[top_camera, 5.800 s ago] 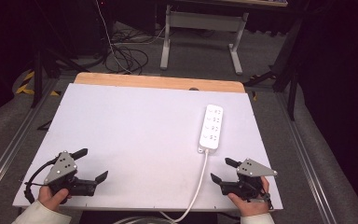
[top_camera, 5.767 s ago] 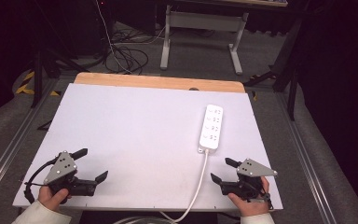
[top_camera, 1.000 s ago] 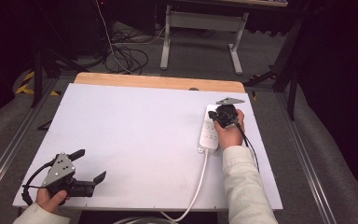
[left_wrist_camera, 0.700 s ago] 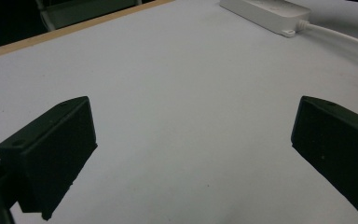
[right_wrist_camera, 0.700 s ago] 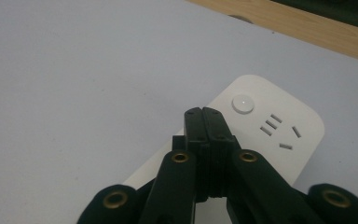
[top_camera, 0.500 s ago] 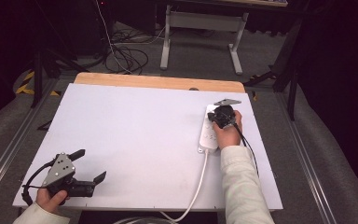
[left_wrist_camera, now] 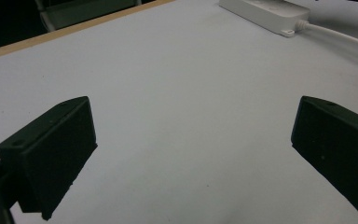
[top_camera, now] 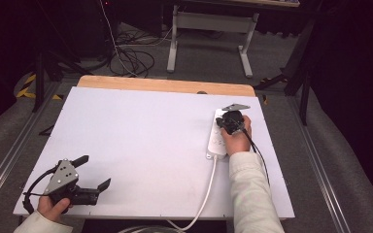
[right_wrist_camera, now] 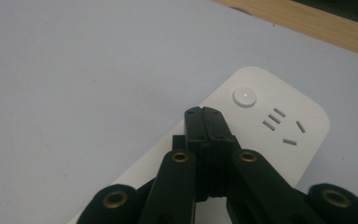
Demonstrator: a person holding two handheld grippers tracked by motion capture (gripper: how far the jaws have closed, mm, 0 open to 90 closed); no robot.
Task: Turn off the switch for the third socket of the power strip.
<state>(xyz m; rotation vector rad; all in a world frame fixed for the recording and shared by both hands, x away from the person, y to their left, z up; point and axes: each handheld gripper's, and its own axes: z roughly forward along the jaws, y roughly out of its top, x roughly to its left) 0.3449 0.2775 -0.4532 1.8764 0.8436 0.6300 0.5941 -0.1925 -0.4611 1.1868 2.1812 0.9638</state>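
Note:
A white power strip (top_camera: 216, 137) lies on the right side of the white table, its cord running off the near edge. My right gripper (top_camera: 226, 122) hovers over the strip's far end, jaws pressed together with nothing between them. In the right gripper view the shut tips (right_wrist_camera: 203, 113) sit just short of the strip's round button (right_wrist_camera: 244, 97), with the socket slots (right_wrist_camera: 279, 122) beside it. My left gripper (top_camera: 93, 172) rests at the near left corner, jaws spread wide. In the left gripper view the strip (left_wrist_camera: 266, 16) lies far off at the top right.
The white table top (top_camera: 141, 136) has a wooden strip (top_camera: 165, 85) along its far edge. Metal rails (top_camera: 320, 170) run along both sides. Beyond the table stand a desk frame (top_camera: 209, 29) and loose cables (top_camera: 131, 53) on the floor.
Since the earliest frames my right gripper has travelled from the near right corner out over the power strip and shut. In the last second it edged slightly left. The left gripper stayed put.

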